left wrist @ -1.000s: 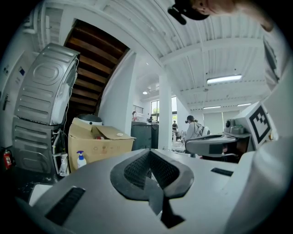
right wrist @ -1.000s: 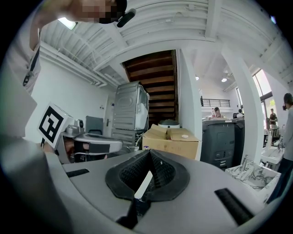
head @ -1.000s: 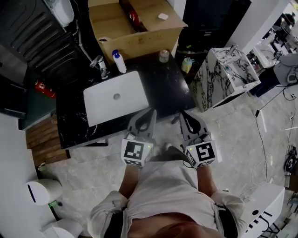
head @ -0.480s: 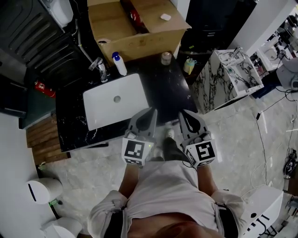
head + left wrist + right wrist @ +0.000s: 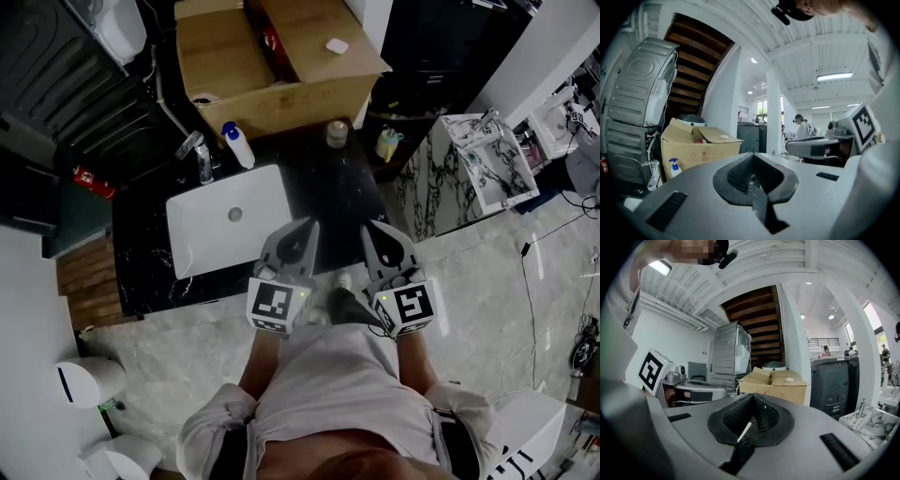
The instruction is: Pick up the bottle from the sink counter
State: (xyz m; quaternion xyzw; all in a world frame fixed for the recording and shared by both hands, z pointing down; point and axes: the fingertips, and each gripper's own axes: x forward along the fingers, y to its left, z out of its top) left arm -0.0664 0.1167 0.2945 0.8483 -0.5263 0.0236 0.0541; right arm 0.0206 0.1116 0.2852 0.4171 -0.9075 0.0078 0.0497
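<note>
Left tool (image 5: 306,228) and right tool (image 5: 371,230) narrow, empty, well apart from bottle (image 5: 237,145).

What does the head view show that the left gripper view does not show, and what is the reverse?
Only the head view shows the sink's drain, the pale floor and the wooden boards. Only the left gripper view shows the stair underside, the ceiling light and a distant person. Both show the blue-capped bottle, the cardboard box and the left gripper, its jaws together.
</note>
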